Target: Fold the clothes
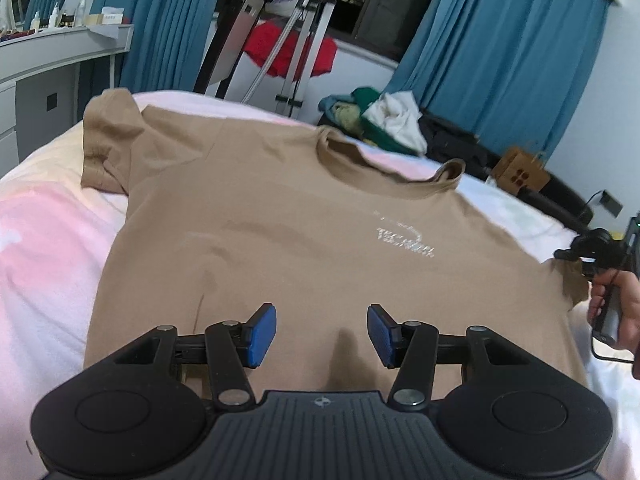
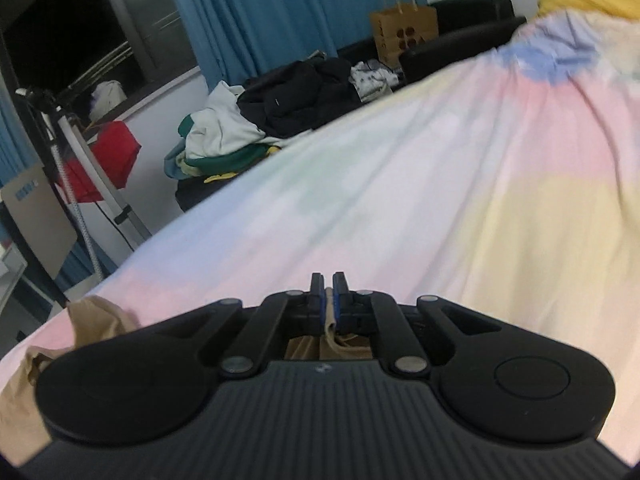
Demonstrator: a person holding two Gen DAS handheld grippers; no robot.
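My left gripper (image 1: pixel 322 334) has its fingers (image 1: pixel 262 334) spread wide, hovering over the lower part of the tan shirt (image 1: pixel 280 240), which lies flat on the bed (image 1: pixel 44 232), collar ahead of the fingers. My right gripper (image 2: pixel 329 300) has its fingers pressed together on a fold of the shirt (image 2: pixel 329 320); ahead of them is only pastel sheet (image 2: pixel 440 208). A hand (image 1: pixel 618 312) holds that gripper at the shirt's right edge.
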